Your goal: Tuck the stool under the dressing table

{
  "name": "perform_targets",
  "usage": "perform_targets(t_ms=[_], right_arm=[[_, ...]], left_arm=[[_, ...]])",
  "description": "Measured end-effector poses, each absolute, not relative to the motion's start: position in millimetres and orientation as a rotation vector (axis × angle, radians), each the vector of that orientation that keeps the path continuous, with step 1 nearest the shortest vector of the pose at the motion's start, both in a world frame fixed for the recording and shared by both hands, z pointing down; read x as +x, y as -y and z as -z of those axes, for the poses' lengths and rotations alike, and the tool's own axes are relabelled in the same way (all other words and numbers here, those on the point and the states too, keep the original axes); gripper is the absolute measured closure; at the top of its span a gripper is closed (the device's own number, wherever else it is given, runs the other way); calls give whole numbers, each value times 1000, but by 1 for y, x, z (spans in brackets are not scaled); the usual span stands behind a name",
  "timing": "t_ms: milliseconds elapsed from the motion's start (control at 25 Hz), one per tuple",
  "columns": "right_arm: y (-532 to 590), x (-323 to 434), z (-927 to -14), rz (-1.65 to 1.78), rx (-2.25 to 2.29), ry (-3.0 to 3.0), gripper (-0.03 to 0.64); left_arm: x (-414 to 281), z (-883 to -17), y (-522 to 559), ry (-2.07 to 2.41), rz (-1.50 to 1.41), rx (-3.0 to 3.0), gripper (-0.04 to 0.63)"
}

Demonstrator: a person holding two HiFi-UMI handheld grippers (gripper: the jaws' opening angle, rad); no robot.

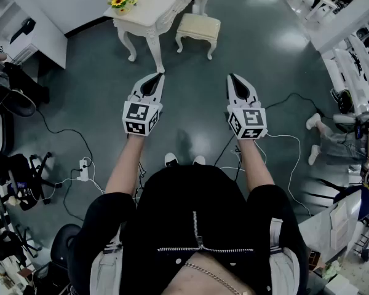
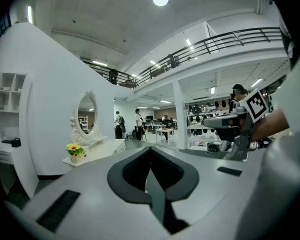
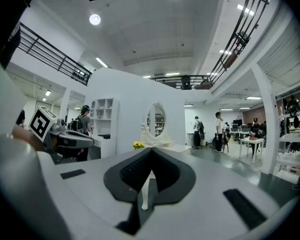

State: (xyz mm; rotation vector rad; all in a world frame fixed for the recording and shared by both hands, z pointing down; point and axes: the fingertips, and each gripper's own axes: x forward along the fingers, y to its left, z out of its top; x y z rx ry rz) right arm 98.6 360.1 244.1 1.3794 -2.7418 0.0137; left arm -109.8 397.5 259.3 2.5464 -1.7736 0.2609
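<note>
Filling pot [image 2: 76, 159] on dressing table [image 1: 161, 5]: sunflowers [image 1: 119, 0]

cream stool [image 1: 198, 26], white dressing table [image 1: 165, 3], yellow flowers [image 1: 119, 0]

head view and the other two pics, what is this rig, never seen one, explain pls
No robot here: a person wears a head camera and holds a claw tool in each hand. The head view looks down on the left claw and right claw. The other two pictures come from cameras riding on each claw. Both claws are shut and hold nothing. Ahead stand a white dressing table with yellow flowers on it, and a stool out beside it.
</note>
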Motion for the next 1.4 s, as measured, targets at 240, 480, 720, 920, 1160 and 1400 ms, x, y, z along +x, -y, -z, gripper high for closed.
perform_targets(t_ms=[240, 480, 720, 920, 1160, 1400], right_arm=[[-356, 116, -249, -41, 1362, 2748, 611], [-351, 133, -256, -66, 1360, 2755, 611], [-337, 148, -267, -130, 1354, 2761, 611], [-318, 150, -272, -148, 1356, 2754, 611], [-278, 135, -276, -165, 1384, 2734, 611], [-215, 108, -275, -163, 1428, 2712, 611]], left_arm=[[-92, -265, -398, 1768, -252, 2520, 574], [-79, -268, -401, 1794, -267, 2494, 574], [-69, -273, -396, 1819, -253, 2464, 574], [-67, -276, -375, 1808, -248, 2467, 574], [-81, -281, -324, 1774, -230, 2495, 574], [-107, -286, -252, 1721, -241, 2536, 574]])
